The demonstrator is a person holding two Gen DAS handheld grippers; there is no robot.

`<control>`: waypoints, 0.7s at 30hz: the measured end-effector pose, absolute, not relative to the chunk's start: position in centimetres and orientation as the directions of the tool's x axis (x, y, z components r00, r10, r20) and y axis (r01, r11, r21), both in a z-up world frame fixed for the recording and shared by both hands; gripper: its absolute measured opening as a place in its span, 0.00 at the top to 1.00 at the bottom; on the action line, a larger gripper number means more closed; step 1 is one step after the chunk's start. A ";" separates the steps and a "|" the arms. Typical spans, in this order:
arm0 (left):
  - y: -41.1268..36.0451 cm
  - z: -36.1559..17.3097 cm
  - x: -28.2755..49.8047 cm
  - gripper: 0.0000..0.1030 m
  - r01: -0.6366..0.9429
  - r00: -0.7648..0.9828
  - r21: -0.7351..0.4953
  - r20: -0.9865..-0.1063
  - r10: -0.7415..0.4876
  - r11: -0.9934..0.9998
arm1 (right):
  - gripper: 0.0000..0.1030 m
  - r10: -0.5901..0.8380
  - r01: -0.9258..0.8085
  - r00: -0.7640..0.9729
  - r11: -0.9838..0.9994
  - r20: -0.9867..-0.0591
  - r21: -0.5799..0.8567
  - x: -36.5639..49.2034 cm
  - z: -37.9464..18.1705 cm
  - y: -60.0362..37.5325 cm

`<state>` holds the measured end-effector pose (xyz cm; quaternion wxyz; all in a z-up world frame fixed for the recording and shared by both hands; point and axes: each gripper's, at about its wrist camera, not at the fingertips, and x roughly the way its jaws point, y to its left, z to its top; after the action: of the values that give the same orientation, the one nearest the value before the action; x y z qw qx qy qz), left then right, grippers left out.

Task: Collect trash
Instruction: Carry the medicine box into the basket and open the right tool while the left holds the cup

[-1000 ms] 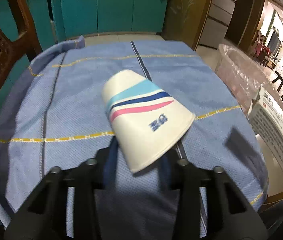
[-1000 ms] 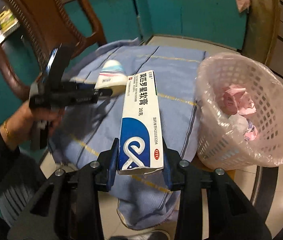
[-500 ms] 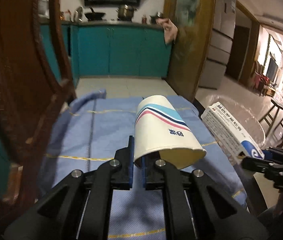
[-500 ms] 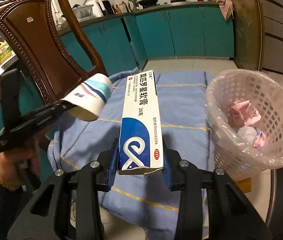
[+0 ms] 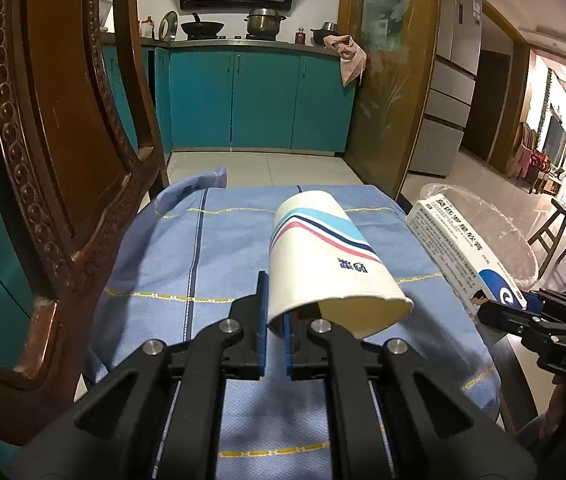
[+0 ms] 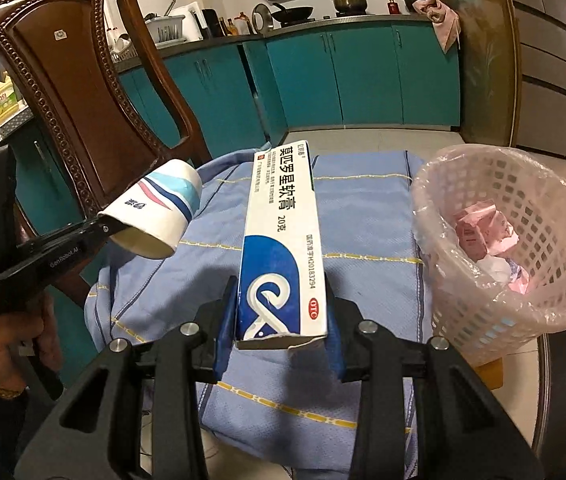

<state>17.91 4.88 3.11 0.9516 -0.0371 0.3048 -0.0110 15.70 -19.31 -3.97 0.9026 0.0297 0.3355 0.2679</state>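
Left hand-held gripper pinches paper cup rim; right hand-held gripper clamps box.

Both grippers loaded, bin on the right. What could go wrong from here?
1. Left gripper pinches only the paper cup rim wall; the cup could crumple or slip out.
2. Right gripper grips the ointment box at its end; it may pivot.
3. Basket overhangs the table edge; a bump could tip it.

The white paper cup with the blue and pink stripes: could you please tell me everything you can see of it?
The white paper cup bears light blue, navy and pink stripes and small blue print. It looks thin and undented. The left gripper pinches its rim wall, one finger inside. It is held tilted above the blue cloth, mouth toward the gripper, base pointing away.
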 end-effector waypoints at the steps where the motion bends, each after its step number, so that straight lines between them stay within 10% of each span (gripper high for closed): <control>1: 4.8 3.1 17.9 0.93 -0.002 0.814 -0.076 -0.580 -0.043 0.997 | 0.63 0.503 -0.463 0.632 0.855 -0.589 0.234 15.7 -3.9 -19.3; 17: 4.7 2.7 18.1 0.93 0.013 0.813 -0.090 -0.579 -0.063 0.996 | 0.62 0.284 -0.197 0.825 0.955 -0.488 0.224 20.2 -0.9 -27.9; 21: 4.0 2.6 18.2 0.93 0.041 0.811 -0.086 -0.579 -0.083 0.995 | 0.29 0.210 -0.041 0.793 0.955 -0.573 0.293 23.5 -3.9 -31.9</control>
<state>18.15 4.00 2.59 0.9510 -0.0346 0.3055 -0.0326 23.53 -31.89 -3.94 0.9372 0.1337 0.3150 0.0670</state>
